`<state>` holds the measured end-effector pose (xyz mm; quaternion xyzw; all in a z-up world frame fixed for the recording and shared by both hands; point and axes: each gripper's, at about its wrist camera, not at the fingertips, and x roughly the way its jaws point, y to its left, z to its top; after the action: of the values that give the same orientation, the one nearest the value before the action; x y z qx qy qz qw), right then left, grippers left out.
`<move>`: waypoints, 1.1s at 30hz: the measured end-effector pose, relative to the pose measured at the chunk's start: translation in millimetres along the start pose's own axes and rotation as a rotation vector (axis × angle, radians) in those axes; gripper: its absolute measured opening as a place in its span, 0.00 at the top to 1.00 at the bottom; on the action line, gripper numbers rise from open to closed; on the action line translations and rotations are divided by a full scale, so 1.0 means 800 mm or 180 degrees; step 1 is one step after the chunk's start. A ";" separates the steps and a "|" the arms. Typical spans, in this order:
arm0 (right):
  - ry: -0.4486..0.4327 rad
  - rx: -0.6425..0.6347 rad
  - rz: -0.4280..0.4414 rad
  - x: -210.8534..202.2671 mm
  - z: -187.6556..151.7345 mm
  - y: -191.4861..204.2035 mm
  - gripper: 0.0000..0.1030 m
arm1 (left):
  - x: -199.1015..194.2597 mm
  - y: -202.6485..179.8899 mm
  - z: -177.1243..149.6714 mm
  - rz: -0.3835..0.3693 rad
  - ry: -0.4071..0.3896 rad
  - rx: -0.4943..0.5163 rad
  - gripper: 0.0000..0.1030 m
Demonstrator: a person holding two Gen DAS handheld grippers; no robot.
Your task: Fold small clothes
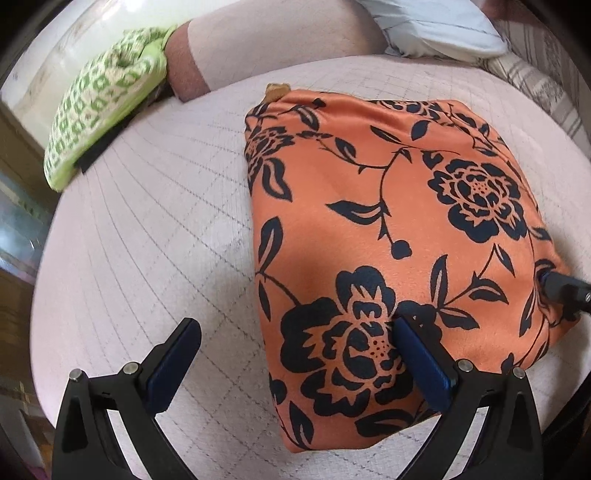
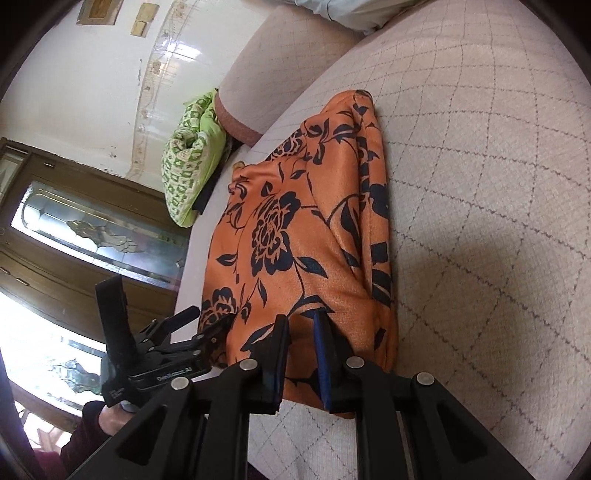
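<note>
An orange garment with black flowers (image 1: 399, 206) lies folded into a rough rectangle on a pale checked cushion (image 1: 147, 229). My left gripper (image 1: 295, 328) hovers open over its near left corner. One of its fingers stands over the flower print and the other over bare cushion, so the cloth's edge runs between them. In the right wrist view my right gripper (image 2: 301, 323) is shut on the near edge of the orange garment (image 2: 295, 229), and orange cloth shows in the narrow gap between its pads. The left gripper (image 2: 213, 315) shows there at the garment's left corner.
A green and white patterned cloth (image 1: 103, 110) is bunched at the cushion's far left edge beside a pinkish bolster (image 1: 258, 40). A pale pillow (image 1: 443, 26) lies at the back. A wooden door with glass (image 2: 92, 229) stands beyond the cushion. A person's hand (image 2: 110, 417) holds the left gripper.
</note>
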<state>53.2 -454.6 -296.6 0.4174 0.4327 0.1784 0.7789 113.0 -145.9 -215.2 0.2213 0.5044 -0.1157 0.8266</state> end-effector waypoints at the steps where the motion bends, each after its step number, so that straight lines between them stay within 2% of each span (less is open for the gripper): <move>1: 0.0021 0.0013 0.0038 0.000 0.001 -0.002 0.83 | -0.001 -0.003 0.000 0.0032 -0.0007 0.0037 0.00; 10: 0.0247 -0.0111 0.0402 -0.001 0.006 -0.020 0.84 | 0.002 -0.008 0.012 0.0117 0.0129 0.0156 0.00; 16: 0.0311 -0.0152 0.0524 -0.001 0.006 -0.028 0.86 | -0.006 -0.025 0.010 0.0337 0.0149 0.0178 0.00; 20: 0.0294 -0.0279 0.0341 -0.005 0.000 -0.015 0.86 | -0.013 -0.037 0.006 0.0451 0.0072 0.0177 0.00; 23: 0.0215 -0.0421 0.0148 -0.008 -0.008 -0.004 0.86 | -0.015 -0.037 0.003 0.0451 0.0025 0.0158 0.00; 30: 0.0048 -0.0413 -0.0179 -0.001 -0.016 0.015 0.86 | -0.006 -0.014 0.009 0.0087 0.0182 0.0011 0.00; 33: -0.0020 -0.0448 -0.0380 0.001 -0.020 0.026 0.86 | -0.005 -0.010 0.007 0.0014 0.0134 0.0044 0.00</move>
<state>42.5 -433.6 -284.6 0.3357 0.4408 0.1603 0.8169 112.6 -155.5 -211.4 0.2304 0.5204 -0.1127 0.8145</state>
